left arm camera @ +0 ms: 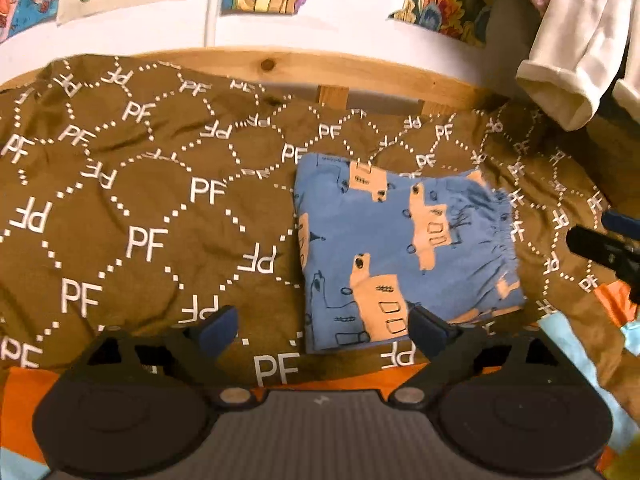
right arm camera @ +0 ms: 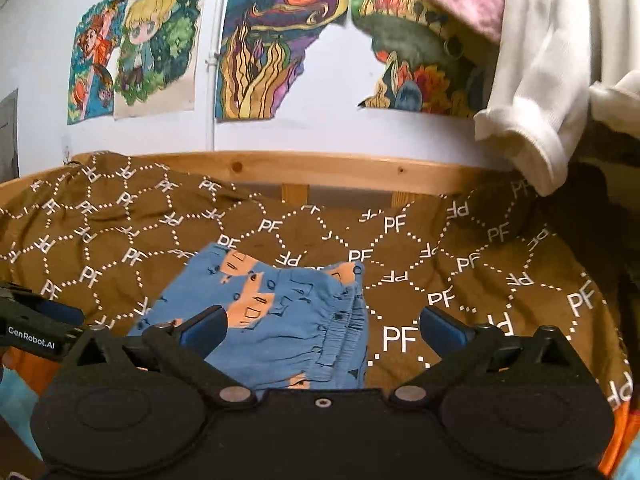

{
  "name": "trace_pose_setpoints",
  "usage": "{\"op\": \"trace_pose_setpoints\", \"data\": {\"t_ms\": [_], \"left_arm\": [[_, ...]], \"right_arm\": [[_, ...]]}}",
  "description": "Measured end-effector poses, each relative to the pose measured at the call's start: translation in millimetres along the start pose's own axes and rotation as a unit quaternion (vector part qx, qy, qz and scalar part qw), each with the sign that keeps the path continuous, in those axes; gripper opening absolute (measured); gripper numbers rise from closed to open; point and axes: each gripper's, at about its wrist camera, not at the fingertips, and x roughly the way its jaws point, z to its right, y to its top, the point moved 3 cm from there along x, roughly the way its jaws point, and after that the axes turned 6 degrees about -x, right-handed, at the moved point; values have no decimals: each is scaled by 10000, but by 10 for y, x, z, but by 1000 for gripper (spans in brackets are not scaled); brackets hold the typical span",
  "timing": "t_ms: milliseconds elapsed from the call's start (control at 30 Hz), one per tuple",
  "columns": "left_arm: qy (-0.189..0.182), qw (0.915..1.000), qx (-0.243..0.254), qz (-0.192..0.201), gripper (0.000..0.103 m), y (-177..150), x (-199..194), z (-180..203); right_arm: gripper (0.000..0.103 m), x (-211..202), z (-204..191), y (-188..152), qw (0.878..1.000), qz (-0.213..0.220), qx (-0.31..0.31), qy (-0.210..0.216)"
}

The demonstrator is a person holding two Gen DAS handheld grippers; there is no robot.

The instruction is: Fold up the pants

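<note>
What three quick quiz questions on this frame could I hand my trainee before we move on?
1. True or false: the left claw grips the folded blue cotton pants with orange trucks.
2. What do the pants lie on? A) bare wooden slats B) brown quilted cover printed with white PF letters C) pink towel
3. Fill in: the gathered elastic waistband sits between the open fingers of the ____ claw.

Key: 1 false, both claws stand open and empty; 2 B; 3 right.
</note>
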Motion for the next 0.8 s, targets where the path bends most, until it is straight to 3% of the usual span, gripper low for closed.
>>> {"op": "trace_pose_setpoints", "data": {"t_ms": [433,800], "left_arm": [[81,9979,-151,619,103,-178,-539,49],[100,9979,-20,632,103,-468,-709,136]], "right_arm": [[102,-556,-243,-123,9995,211,157,-161],[102,-848,-363,-338,9990,233,316,-204]]}}
